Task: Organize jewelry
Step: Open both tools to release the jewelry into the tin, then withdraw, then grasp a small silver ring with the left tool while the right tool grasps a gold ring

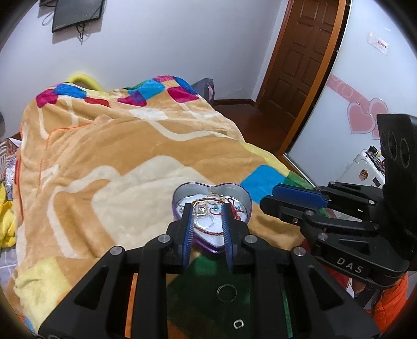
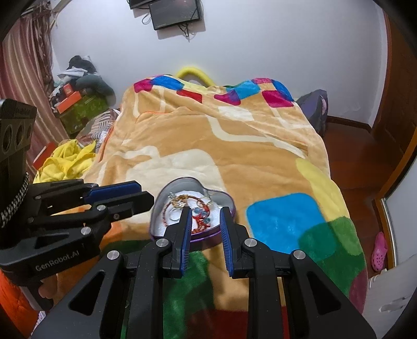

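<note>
Bedroom, a bed [image 2: 234,146] under a bright patchwork blanket, jewelry gathered in a heart-shaped tin.

Nearest, the left hand-held gripper [image 1: 207,208] and the right hand-held gripper [image 2: 205,210] both hover over the near edge of the heart-shaped tin [image 1: 242,198], each with its fingers a little apart and nothing between them. The tin sits on the blanket near the foot of the bed and holds a tangle of jewelry [image 1: 208,208]: thin gold rings, a red cord bracelet, blue beads. No loose pieces show on the blanket, so the gathering looks largely done; sorting the tangle, or closing the tin, may remain, though no lid is in view. Beyond lie a yellow cloth [image 2: 67,161] and boxes [image 2: 78,104] beside the bed, a wall screen [image 2: 174,13] and a wooden door [image 1: 305,57]; nothing blocks the tin.
</note>
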Motion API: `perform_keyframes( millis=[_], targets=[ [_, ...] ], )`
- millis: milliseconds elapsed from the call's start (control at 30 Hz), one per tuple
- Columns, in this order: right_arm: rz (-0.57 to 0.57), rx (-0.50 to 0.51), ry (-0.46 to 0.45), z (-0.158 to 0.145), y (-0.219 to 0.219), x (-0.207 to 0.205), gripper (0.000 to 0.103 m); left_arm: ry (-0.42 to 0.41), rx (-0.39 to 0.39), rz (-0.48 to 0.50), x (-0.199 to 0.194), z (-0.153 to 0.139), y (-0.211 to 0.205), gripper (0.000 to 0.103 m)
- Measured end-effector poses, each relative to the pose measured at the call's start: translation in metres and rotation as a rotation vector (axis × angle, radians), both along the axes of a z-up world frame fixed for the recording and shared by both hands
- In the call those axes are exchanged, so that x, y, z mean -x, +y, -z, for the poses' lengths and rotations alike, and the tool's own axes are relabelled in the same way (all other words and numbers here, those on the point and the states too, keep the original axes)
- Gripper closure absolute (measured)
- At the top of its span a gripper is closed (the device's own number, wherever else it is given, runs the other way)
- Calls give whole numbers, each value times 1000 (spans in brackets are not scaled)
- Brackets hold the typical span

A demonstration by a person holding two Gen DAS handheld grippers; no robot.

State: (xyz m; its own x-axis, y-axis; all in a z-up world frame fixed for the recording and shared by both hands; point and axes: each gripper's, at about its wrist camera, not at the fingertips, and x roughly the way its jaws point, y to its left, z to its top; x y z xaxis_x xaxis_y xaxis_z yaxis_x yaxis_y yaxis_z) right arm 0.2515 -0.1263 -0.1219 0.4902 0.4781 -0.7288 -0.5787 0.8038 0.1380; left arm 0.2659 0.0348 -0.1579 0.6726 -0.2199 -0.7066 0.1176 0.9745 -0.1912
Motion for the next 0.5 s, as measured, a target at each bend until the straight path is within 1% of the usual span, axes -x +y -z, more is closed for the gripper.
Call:
perform_keyframes(
  millis=[100, 167, 200, 233, 300, 433, 500],
  targets=[
    [-6, -6, -9, -5, 1, 8, 82, -10, -10, -16, 10, -7, 5, 83],
    [-5, -11, -16, -9, 1, 14, 74, -15, -17, -27, 17, -11, 8, 82],
    [-5, -16, -20, -11, 0, 18, 68, -16, -19, -29, 21, -12, 9, 82],
    [-2, -21, -28, -13, 0, 22, 65, -17, -22, -33, 25, -13, 10, 81],
    [-1, -26, -40, -17, -1, 28, 65, -17, -30, -38, 33, -15, 13, 79],
    [-2, -28, -42, -18, 0, 38, 65, -15, -43, -57, 49, -16, 19, 70],
    [-6, -24, -35, -16, 3, 42, 65, -15, -50, -73, 55, -15, 24, 68]
  ],
)
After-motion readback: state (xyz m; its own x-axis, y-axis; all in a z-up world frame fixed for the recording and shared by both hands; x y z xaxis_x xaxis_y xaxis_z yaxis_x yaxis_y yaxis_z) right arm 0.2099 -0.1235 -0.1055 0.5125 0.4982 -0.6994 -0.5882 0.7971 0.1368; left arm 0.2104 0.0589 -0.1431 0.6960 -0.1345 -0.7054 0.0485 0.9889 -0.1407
